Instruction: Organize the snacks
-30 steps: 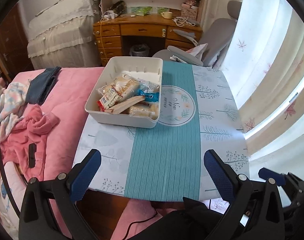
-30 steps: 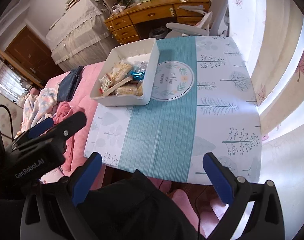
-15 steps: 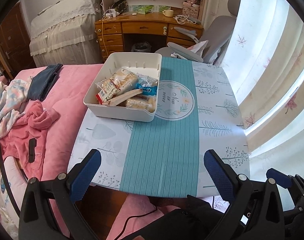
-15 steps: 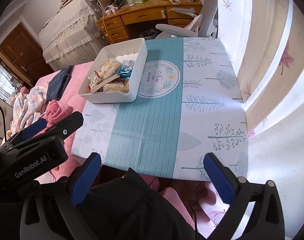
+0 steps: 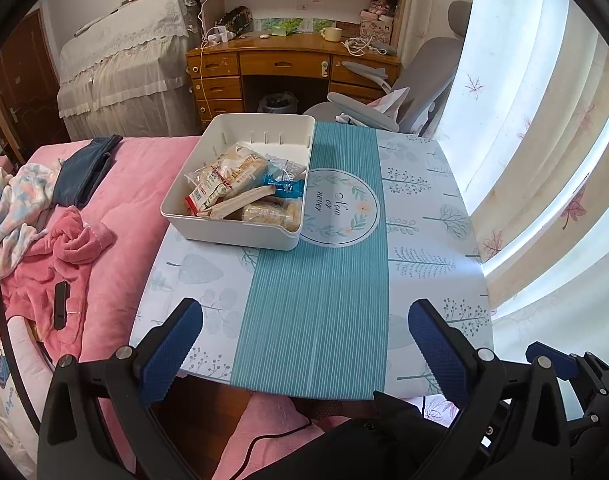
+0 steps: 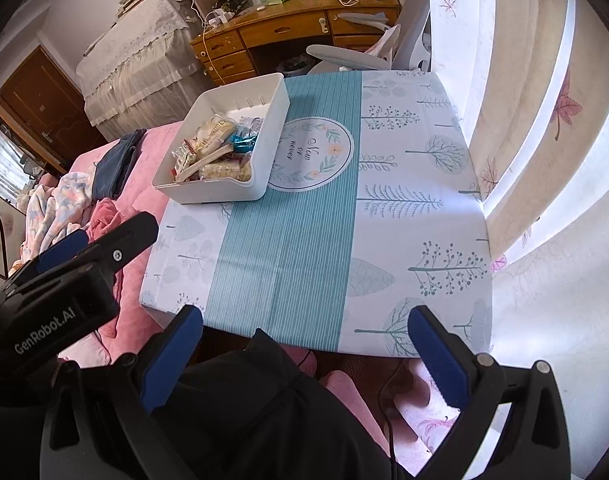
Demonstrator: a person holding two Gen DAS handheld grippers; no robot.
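Here, you hold both claws back at the near edge of the table (image 5: 424,240), well apart from the white bin (image 5: 232,236) that carries the snacks. The left claw (image 5: 304,344) is spread wide with nothing between its blue pads (image 5: 172,348); the right claw (image 6: 304,344) is spread just as wide and equally empty. Held like this, neither blocks the view of the tabletop, which suggests you are surveying the job or have stepped away from it.

The bin sits at the far left corner of the table, its side overlapping the round emblem on the teal-striped tablecloth (image 5: 316,312), next to a bed (image 5: 136,184) with pink covers. Every snack in view lies inside it, heaped toward the near end while the far end stays bare. That placement reads as a finished sort: nothing loose shows on the cloth.

By count: one bin, one table, two claws. The packets can only be roughly tallied, since they overlap, but about five show: a large clear biscuit pack with a red stripe (image 5: 224,180), a long pale pack (image 5: 240,202), a blue wrapper (image 5: 284,186), a silvery one (image 5: 288,166), and a clear pack of yellow cakes (image 5: 268,214) against the near wall.
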